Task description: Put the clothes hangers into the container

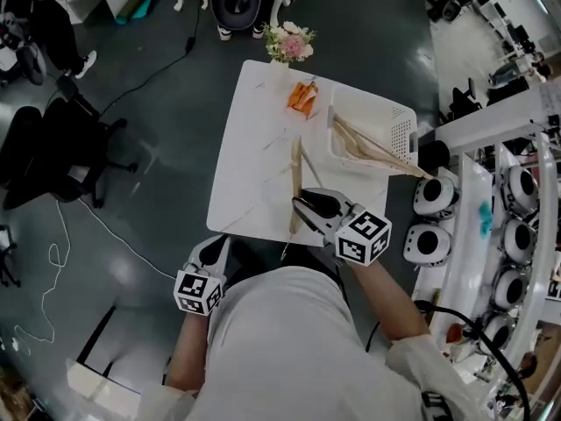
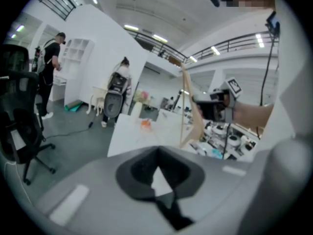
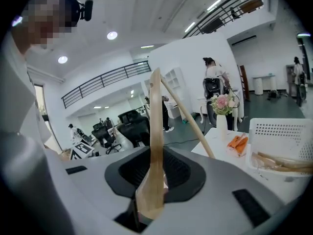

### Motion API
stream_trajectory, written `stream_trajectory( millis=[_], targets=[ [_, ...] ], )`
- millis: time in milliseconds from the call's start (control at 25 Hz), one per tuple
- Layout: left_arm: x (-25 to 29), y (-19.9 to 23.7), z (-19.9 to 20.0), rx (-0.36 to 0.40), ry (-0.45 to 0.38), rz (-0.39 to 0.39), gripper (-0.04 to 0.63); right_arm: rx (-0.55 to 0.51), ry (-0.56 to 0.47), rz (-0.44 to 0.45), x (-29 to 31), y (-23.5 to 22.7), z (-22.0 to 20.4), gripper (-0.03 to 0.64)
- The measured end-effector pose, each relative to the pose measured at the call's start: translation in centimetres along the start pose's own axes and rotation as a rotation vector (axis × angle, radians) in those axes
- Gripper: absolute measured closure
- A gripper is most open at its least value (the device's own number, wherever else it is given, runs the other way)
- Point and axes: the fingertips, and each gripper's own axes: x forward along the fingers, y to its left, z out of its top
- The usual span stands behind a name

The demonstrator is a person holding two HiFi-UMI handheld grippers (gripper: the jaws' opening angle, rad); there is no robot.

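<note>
The white tabletop (image 1: 254,165) carries the white perforated container (image 1: 399,125) at its far right corner. Several wooden hangers (image 1: 368,147) already lie inside, their ends sticking out over its right rim. Left of the container sit an orange object (image 1: 302,96) and a flower vase (image 1: 287,46).

One more wooden hanger (image 1: 296,178) is clamped in the right gripper (image 1: 311,207) above the near edge of the tabletop. The right gripper view shows the jaws closed on one wooden arm close to its end, with that arm rising straight up from the jaws and the other arm slanting off toward the container. The left gripper view shows the hanger (image 2: 188,116) clear of the tabletop. The container lies ahead and to the right of this gripper, well apart from it.

The step in hand looks like the carry to the container. To do it well, the right gripper should keep its clamp firm, since the hold near one end leaves the long free part liable to swing. The hanger should come in above the rim, turned to lie along the ones inside rather than across them. It should be lowered until it rests before the jaws part, so it does not tip out.

The left gripper (image 1: 215,251) hangs low beside the person's body, short of the tabletop. Its jaws are together with nothing between them.
</note>
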Motion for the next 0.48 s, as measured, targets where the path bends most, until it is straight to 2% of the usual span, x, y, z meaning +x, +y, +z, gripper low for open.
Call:
stream_trajectory(
  millis=[240,480],
  targets=[
    [1.4,-1.1,0.0,0.031,0.024,-0.063,0.592,0.118,-0.089,-0.066,-4.6,-1.4,2.1,0.540],
    [2.6,-2.2,0.1,0.066,0.046,-0.125,0.592,0.154,-0.134,-0.186,-10.0,-3.3,2.9,0.540]
  ],
)
